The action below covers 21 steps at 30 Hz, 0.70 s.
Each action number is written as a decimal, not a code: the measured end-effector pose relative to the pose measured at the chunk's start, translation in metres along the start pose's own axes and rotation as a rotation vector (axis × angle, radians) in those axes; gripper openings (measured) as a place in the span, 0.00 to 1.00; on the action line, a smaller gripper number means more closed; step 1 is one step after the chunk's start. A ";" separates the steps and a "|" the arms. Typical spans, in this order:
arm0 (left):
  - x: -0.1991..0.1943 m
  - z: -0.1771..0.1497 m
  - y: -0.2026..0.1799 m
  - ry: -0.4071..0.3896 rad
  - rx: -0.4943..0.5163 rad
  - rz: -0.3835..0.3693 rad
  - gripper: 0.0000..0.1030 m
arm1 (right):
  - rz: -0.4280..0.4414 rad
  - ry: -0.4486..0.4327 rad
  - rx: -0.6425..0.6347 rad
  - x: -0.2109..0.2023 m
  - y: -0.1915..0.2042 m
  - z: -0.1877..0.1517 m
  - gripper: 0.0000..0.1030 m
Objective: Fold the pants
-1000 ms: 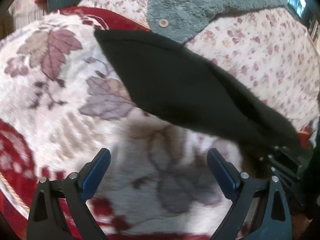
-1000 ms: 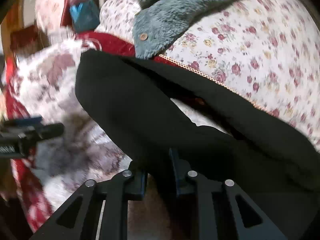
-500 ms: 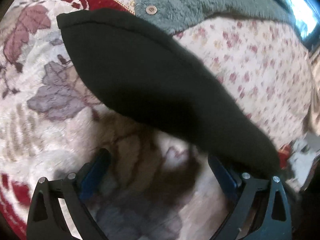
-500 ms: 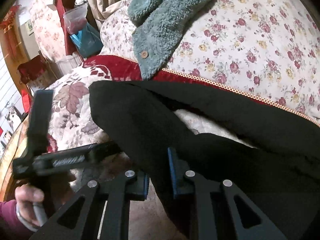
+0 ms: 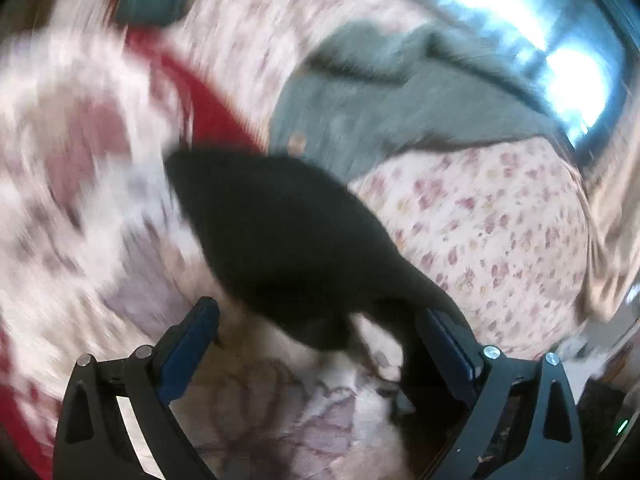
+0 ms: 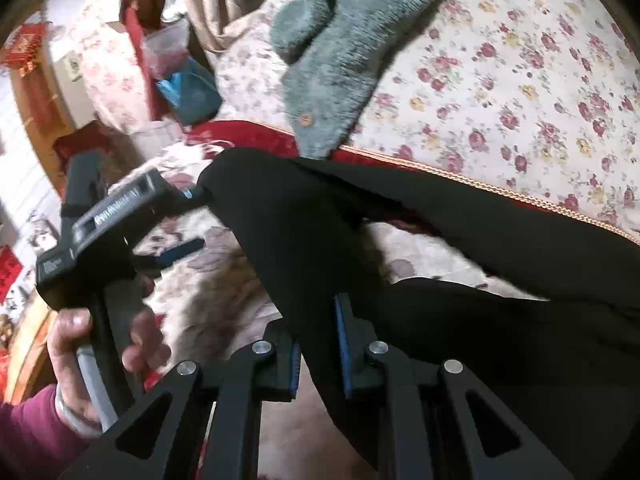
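The right gripper [image 6: 318, 344] has its jaws clamped on the black pants [image 6: 460, 280], lifting one leg off the bed [image 6: 520, 80]. The left gripper [image 5: 320, 328] has its jaws wide apart by the leg's end, holding nothing. The fold looks barely begun. The gripper's white label is too blurry to read.
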<state>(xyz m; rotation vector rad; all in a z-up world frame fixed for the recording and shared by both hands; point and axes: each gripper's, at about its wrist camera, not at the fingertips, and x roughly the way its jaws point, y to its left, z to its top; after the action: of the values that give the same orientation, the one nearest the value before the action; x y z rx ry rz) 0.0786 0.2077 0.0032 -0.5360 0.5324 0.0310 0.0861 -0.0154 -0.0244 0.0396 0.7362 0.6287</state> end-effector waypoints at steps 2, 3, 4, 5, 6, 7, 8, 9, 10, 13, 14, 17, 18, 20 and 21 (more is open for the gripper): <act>-0.034 0.000 -0.013 -0.120 0.105 0.041 0.96 | 0.041 0.003 -0.021 -0.011 0.006 -0.006 0.14; -0.050 0.000 -0.015 -0.170 0.134 0.058 0.96 | 0.075 0.024 -0.045 -0.020 0.010 -0.013 0.14; -0.069 -0.001 -0.017 -0.229 0.174 0.086 0.96 | 0.095 0.056 -0.067 -0.023 0.013 -0.019 0.14; -0.083 -0.003 -0.018 -0.274 0.223 0.140 0.96 | 0.108 0.087 -0.084 -0.022 0.015 -0.025 0.15; -0.090 -0.005 -0.015 -0.278 0.269 0.225 0.96 | 0.112 0.154 -0.111 -0.019 0.017 -0.036 0.15; -0.090 -0.006 -0.007 -0.238 0.306 0.274 0.96 | 0.093 0.197 -0.141 -0.016 0.020 -0.044 0.16; -0.088 -0.005 0.000 -0.183 0.321 0.288 0.97 | 0.068 0.229 -0.174 -0.014 0.023 -0.052 0.18; -0.084 -0.003 0.011 -0.115 0.322 0.308 0.97 | 0.050 0.244 -0.206 -0.016 0.026 -0.058 0.19; -0.079 -0.003 0.026 -0.045 0.307 0.329 0.97 | 0.042 0.243 -0.224 -0.019 0.028 -0.060 0.22; -0.070 0.000 0.065 0.113 0.232 0.351 0.97 | 0.079 0.203 -0.205 -0.035 0.025 -0.054 0.25; -0.070 0.002 0.076 0.147 0.200 0.345 0.97 | 0.093 0.191 -0.187 -0.038 0.023 -0.050 0.31; -0.071 0.005 0.093 0.179 0.133 0.320 0.96 | 0.133 0.128 -0.117 -0.044 0.021 -0.031 0.59; -0.070 0.006 0.097 0.187 0.124 0.315 0.96 | 0.149 0.106 -0.099 -0.045 0.023 -0.024 0.65; -0.071 0.006 0.098 0.196 0.139 0.314 0.96 | 0.202 0.064 -0.073 -0.049 0.029 -0.010 0.69; -0.070 0.009 0.099 0.194 0.155 0.317 0.97 | 0.214 0.057 -0.070 -0.050 0.031 -0.008 0.70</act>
<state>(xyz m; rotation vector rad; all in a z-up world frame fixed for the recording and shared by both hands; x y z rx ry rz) 0.0059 0.3052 -0.0031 -0.3005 0.7991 0.2397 0.0363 -0.0186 0.0081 0.0362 0.7708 0.8626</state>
